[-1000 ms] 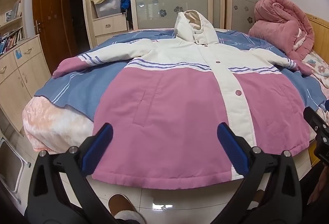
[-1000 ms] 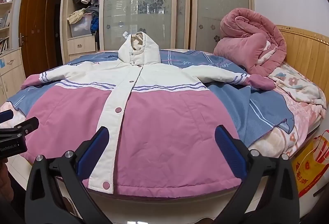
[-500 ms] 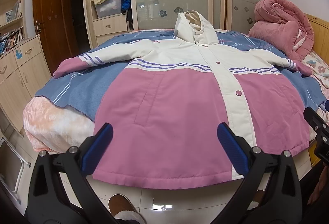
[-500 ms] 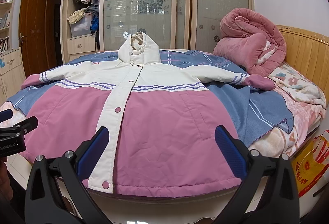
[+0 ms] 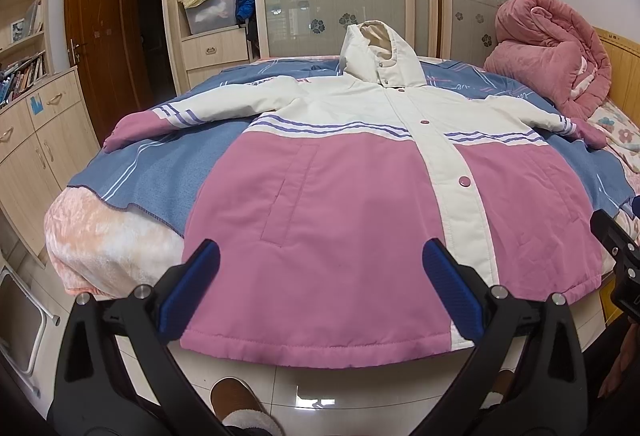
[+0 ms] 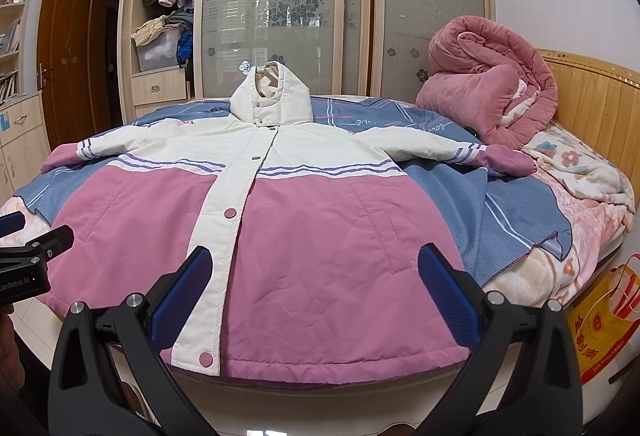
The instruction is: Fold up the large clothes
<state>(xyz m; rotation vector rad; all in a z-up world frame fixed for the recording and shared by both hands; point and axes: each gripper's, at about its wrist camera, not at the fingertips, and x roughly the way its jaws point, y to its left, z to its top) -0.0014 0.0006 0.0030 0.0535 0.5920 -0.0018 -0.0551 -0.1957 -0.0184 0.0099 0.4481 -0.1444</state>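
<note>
I see both my left tongs [image 5: 320,292] and right tongs [image 6: 312,290] spread wide, empty, poised just short of the hooded jacket [image 5: 360,203] lying flat ahead on the bed [image 6: 592,236].

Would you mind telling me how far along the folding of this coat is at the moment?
Done: the pink and white coat lies flat on the bed, buttoned, both sleeves spread out and the hood up. In hand: nothing; the left gripper and the right gripper are open near the hem, apart from the fabric. Left: every fold, since neither sleeve nor the body is turned in yet.
</note>
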